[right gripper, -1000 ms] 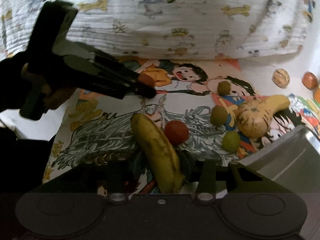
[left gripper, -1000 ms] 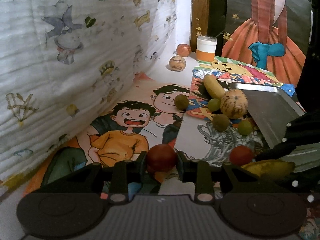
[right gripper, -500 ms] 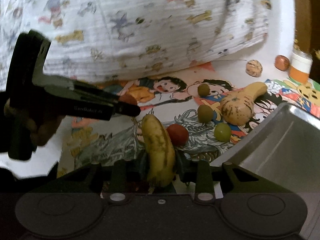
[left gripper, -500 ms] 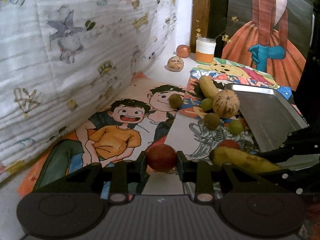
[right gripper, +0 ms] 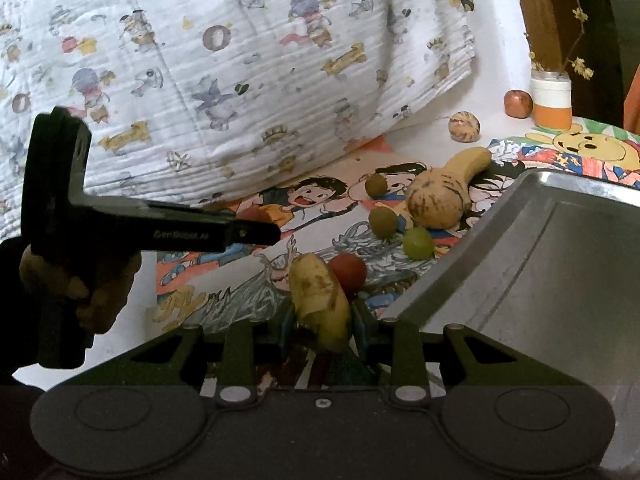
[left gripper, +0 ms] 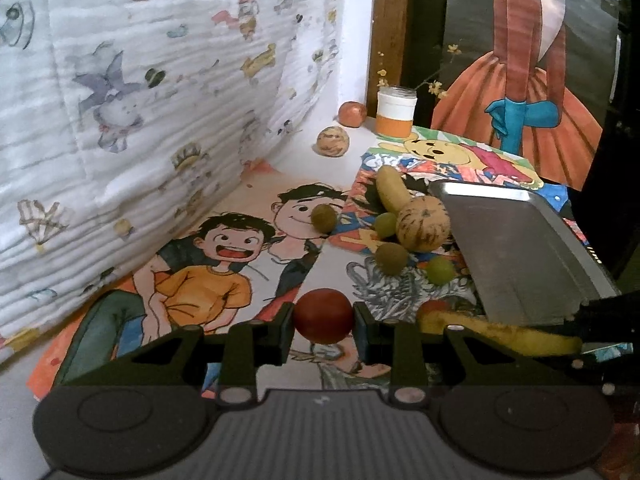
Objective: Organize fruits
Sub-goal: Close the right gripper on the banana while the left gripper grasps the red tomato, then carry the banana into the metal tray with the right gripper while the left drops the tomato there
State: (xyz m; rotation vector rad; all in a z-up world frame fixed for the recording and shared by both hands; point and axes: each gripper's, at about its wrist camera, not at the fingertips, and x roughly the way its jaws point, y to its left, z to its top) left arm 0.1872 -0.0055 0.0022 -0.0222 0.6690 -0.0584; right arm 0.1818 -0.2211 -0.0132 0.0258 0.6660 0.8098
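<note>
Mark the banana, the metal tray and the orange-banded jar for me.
banana (right gripper: 320,300): right wrist view, spotted skin between the jaws.
metal tray (right gripper: 560,280): right wrist view, bare floor.
orange-banded jar (left gripper: 396,114): left wrist view, white upper side.

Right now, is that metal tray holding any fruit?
Empty, as far as visible: the metal tray shows bare steel; its far side is cut off.

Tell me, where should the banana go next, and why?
Probably over into the metal tray. The right gripper is shut on the banana, and the tray sits just to its right, with nothing visible in it.
</note>
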